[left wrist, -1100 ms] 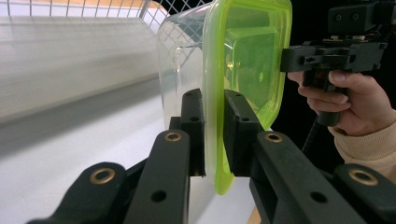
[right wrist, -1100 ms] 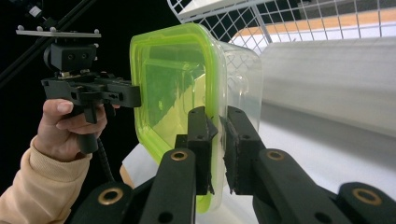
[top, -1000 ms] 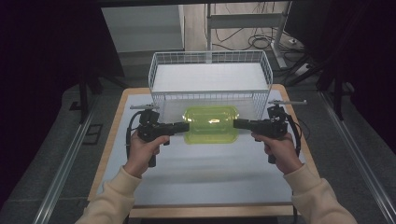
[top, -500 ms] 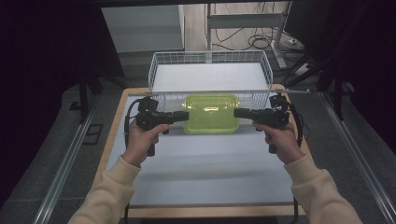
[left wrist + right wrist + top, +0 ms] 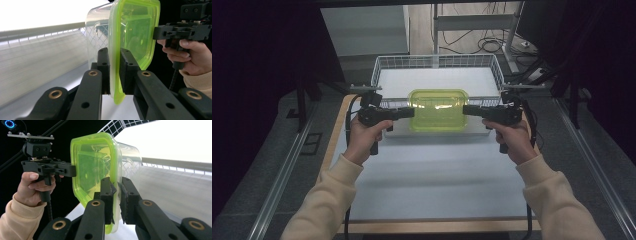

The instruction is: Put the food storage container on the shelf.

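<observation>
White tabletop point(image 5: 432, 170) carries a wire basket point(image 5: 382, 67); over its near rim hangs a green-lidded container point(image 5: 438, 109), its lid edge pinched by left hand-held gripper point(image 5: 114, 72) and right hand-held gripper point(image 5: 116, 195).

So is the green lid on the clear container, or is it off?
On. The green lid covers the clear container; the left gripper and right gripper each clamp its rim at opposite ends.

A white-topped desk point(image 5: 437, 185) with a wooden rim stands on grey floor point(image 5: 272, 150); cables point(image 5: 492, 45) lie beyond its far edge, dark surroundings.
</observation>
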Demonstrator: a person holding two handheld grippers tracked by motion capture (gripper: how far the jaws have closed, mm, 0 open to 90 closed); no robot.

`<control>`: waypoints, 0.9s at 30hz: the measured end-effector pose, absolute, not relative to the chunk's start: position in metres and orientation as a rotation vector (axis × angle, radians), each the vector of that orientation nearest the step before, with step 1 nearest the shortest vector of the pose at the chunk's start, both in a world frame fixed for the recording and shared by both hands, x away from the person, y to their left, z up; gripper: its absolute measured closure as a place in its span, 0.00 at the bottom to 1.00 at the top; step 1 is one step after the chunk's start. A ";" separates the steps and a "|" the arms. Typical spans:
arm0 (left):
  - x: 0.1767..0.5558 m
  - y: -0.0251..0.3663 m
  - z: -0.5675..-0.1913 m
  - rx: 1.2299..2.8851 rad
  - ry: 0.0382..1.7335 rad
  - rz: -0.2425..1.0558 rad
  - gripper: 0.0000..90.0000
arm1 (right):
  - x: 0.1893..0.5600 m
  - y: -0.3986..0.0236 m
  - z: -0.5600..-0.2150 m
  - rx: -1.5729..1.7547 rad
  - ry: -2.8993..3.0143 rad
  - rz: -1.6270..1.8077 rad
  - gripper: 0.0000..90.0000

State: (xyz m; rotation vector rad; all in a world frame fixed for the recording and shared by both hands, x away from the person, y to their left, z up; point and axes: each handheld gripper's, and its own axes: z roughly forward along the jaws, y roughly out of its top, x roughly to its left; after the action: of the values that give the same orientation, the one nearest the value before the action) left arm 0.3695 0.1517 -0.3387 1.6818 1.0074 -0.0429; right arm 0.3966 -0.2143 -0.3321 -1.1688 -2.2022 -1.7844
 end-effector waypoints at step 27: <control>0.420 0.153 -0.315 1.678 0.998 -0.048 0.90 | 0.437 -0.212 -0.302 -1.239 -2.204 -1.800 0.90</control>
State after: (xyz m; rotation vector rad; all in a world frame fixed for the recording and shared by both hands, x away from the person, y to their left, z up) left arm 0.4199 0.1529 -0.3148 1.6780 0.9978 -0.0479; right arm 0.4373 -0.2118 -0.3024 -1.2393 -2.2035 -1.7996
